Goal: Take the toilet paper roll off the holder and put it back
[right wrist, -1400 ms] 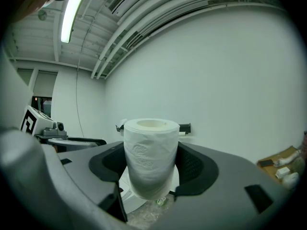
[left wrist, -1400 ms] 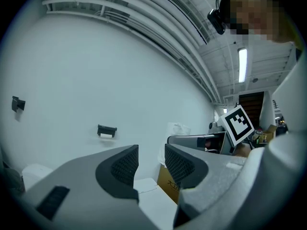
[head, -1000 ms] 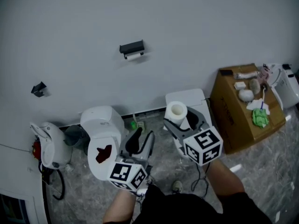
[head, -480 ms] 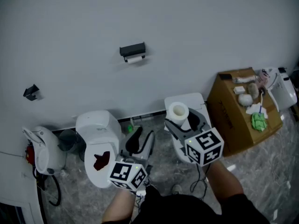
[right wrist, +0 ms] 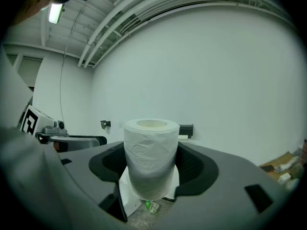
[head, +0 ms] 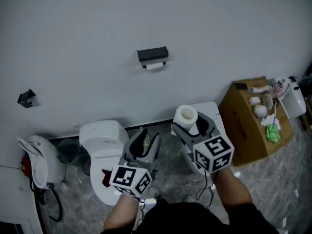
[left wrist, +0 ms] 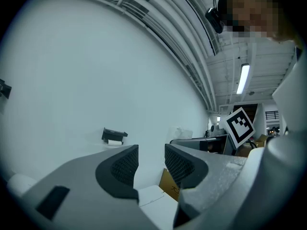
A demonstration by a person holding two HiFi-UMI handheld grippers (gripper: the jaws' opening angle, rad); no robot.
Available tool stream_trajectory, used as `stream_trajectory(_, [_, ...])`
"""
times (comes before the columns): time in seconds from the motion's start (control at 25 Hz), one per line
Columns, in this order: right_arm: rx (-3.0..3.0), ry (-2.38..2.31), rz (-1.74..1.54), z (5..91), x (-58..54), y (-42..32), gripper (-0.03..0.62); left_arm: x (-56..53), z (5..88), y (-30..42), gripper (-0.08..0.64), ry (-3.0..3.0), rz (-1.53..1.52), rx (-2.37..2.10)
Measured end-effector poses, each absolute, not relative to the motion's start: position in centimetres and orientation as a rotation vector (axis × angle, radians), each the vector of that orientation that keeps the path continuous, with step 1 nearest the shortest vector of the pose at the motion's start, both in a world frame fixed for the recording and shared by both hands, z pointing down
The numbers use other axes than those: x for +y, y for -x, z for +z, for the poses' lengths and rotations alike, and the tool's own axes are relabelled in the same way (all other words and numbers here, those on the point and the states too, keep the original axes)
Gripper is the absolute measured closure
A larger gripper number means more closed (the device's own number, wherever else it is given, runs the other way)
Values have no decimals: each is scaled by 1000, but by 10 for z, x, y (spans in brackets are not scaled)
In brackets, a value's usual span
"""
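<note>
A black paper holder (head: 152, 55) is fixed to the white wall, with a small white piece under it; it also appears as the holder (left wrist: 114, 135) and the holder (right wrist: 185, 129) in the gripper views. A white toilet paper roll (head: 185, 117) stands upright between the jaws of my right gripper (head: 190, 124), below and right of the holder. In the right gripper view both pads press the roll (right wrist: 150, 143) at its sides, so the right gripper (right wrist: 151, 169) is shut on it. My left gripper (head: 146, 143) is lower left; the left gripper (left wrist: 151, 164) shows a narrow empty gap.
A white toilet (head: 105, 140) with something dark red on it stands below the left gripper. A white cabinet (head: 210, 110) lies under the right gripper, and a cardboard box (head: 246, 123) topped with small items stands to the right. A white appliance (head: 36, 162) is at far left.
Both grippers have travelled together across the room, the roll still held in the right one. The wall holder now sits further right and slightly lower in the head view.
</note>
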State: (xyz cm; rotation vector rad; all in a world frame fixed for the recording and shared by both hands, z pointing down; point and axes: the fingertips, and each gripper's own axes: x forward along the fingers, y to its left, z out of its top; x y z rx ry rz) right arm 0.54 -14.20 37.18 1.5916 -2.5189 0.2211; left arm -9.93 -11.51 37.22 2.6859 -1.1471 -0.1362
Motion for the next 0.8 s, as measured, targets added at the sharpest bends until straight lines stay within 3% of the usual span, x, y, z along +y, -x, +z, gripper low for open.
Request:
stream_trajectory(0.44, [-2545,-1563,177,366,-204,99,298,-172,371,196,400,-2702,-144,-1159])
stream_trajectory(0.8, [-2560,-1520,157,365,-242,129,298,-204,369,224,400,-2702,-162,-1192])
